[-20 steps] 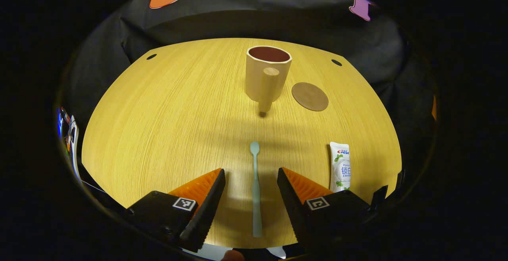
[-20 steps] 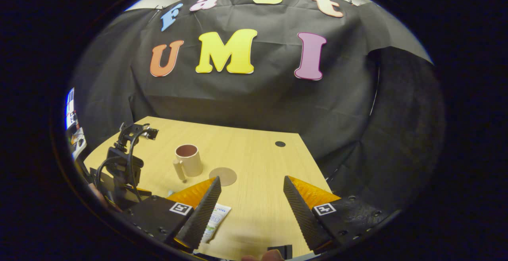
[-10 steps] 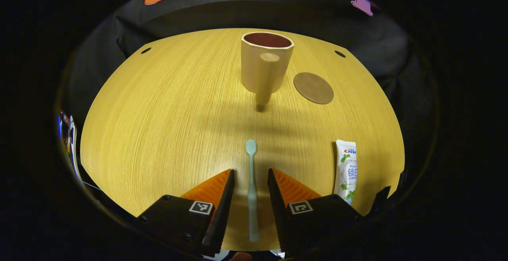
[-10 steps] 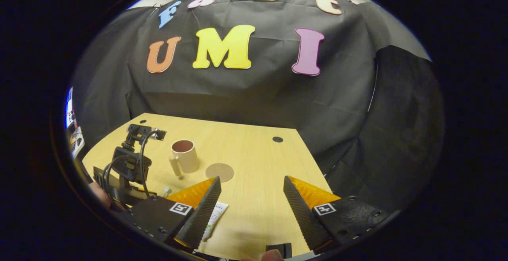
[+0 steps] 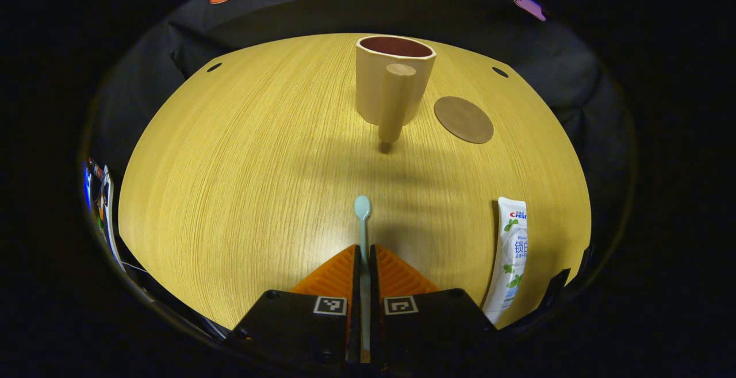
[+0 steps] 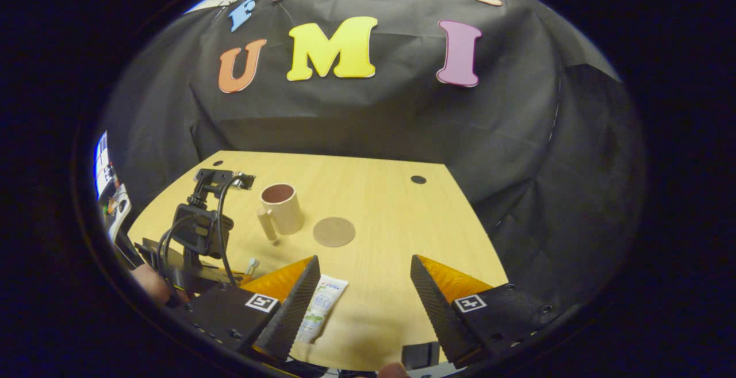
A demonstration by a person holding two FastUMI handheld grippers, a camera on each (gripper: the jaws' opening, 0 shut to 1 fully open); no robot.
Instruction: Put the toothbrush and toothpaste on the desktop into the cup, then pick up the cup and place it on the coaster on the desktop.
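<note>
Now left tool point(image 5: 361, 257) clamped on toothbrush point(image 5: 362, 211) handle, head protruding.

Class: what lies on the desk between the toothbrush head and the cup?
Nothing: in the left gripper view, bare desktop separates the toothbrush from the cup.

Warm, fairly bright light fell on the desk point(image 5: 241, 153) from above, while the surroundings stayed dim. In the left gripper view the cup point(image 5: 394, 81) threw a soft, broad shadow toward 6 o'clock, and a darker patch lay just ahead of the left tongs point(image 5: 361, 263). The fisheye bowed the desk's edges strongly toward the rim. The centre was sharp; detail smeared near 8 o'clock. No glare showed on the wood.
</note>
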